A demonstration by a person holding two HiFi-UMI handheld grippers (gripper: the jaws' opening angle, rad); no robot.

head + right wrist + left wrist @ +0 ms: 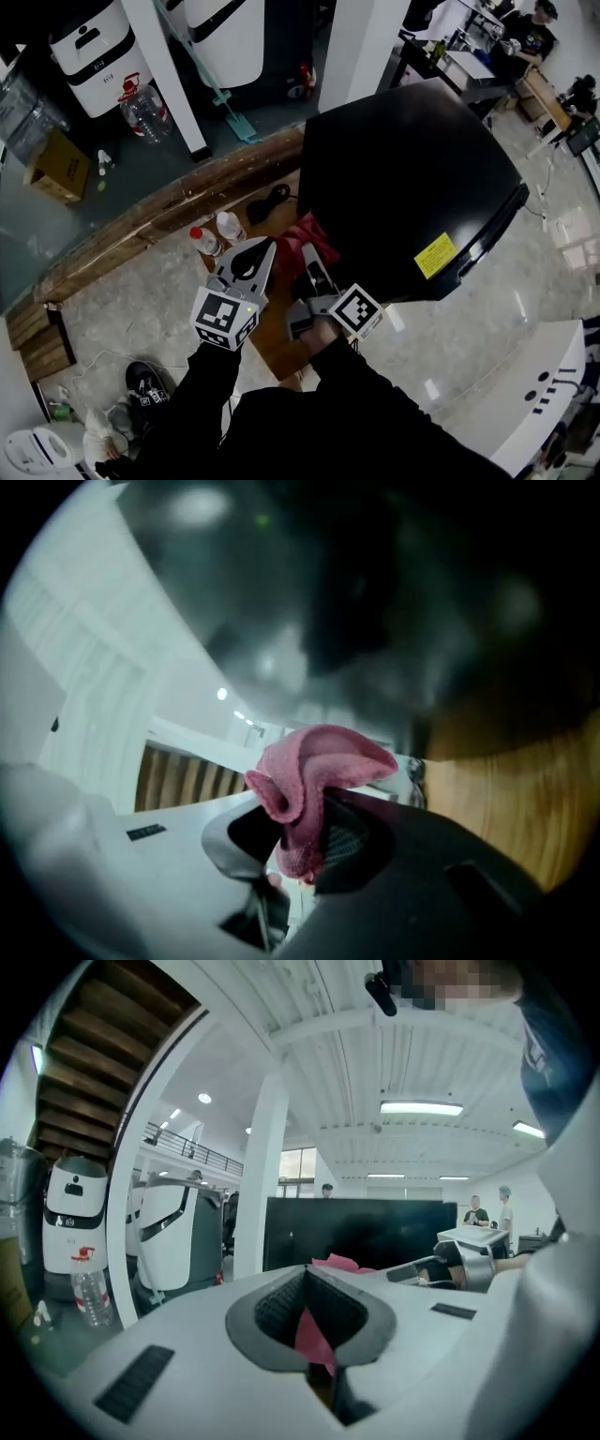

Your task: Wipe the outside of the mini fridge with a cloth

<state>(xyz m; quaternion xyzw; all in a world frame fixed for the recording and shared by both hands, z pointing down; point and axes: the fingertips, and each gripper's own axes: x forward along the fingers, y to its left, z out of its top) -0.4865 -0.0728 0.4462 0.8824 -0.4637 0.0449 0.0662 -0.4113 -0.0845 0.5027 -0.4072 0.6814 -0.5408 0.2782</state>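
Note:
The black mini fridge [403, 178] stands at centre right of the head view, with a yellow label [434, 255] on its near side. My right gripper [314, 272] is shut on a pink cloth [307, 234], which is bunched against the fridge's lower left side. In the right gripper view the cloth [319, 761] sticks out of the right gripper [305, 832], close to the fridge's dark, blurred surface [375, 592]. My left gripper [253, 258] hovers just left of the cloth, jaws together. The left gripper view shows the left gripper [306, 1277], the fridge [375, 1232] and the cloth [335, 1262] beyond.
Two small water bottles [206, 241] stand by a curved wooden ledge [141, 225]. A black cable [272, 199] lies near the fridge's left side. A wooden board [277, 333] lies below the grippers. White machines [89, 52], a large bottle [145, 108] and a cardboard box [58, 167] are at the far left.

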